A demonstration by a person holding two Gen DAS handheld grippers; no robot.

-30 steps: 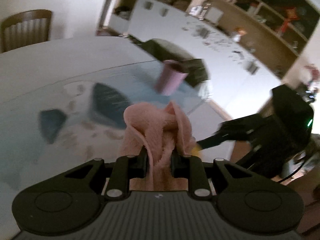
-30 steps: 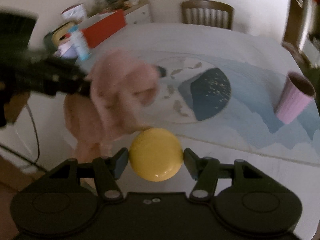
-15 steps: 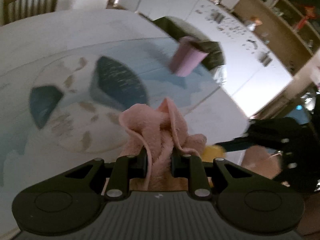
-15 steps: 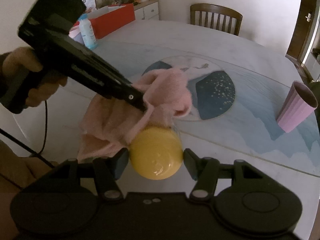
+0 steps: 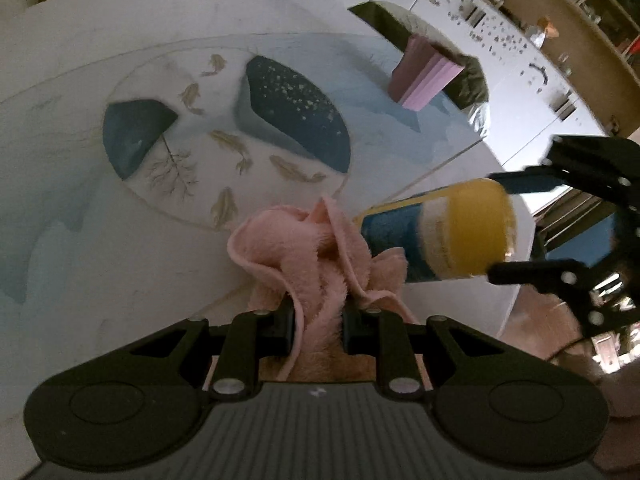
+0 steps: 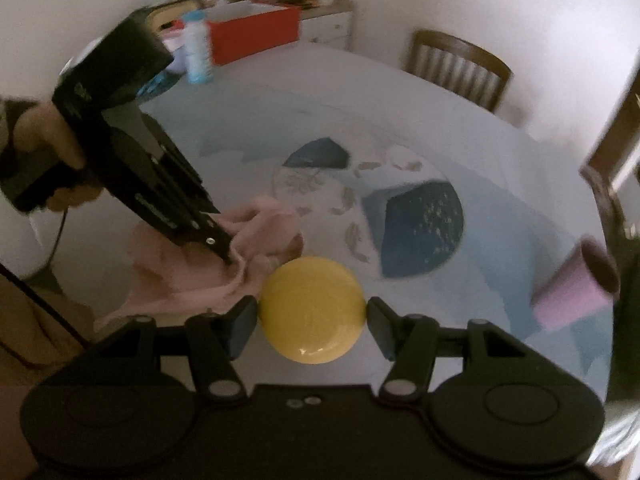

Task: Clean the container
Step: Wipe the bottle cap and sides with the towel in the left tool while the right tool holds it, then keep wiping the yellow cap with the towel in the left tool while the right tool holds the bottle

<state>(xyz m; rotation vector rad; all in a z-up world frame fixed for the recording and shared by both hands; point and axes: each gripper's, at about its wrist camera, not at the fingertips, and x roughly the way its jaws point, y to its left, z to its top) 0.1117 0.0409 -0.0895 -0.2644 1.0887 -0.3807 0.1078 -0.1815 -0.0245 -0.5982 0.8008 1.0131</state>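
A blue cylindrical container with a yellow lid is held sideways above the table's near edge. My right gripper is shut on it at the lid end; the same gripper shows in the left wrist view. A crumpled pink cloth is pinched in my left gripper, which is shut on it. The pink cloth presses against the container's far end. In the right wrist view the left gripper comes in from the left, held by a hand.
A round table carries a blue and white patterned mat. A pink ribbed cup stands at the far right of the mat. A wooden chair sits behind the table. A white bottle and a red box stand at the back left.
The container has swung into the left wrist view, showing its blue body. The left gripper and cloth have shifted lower against the container's far end.
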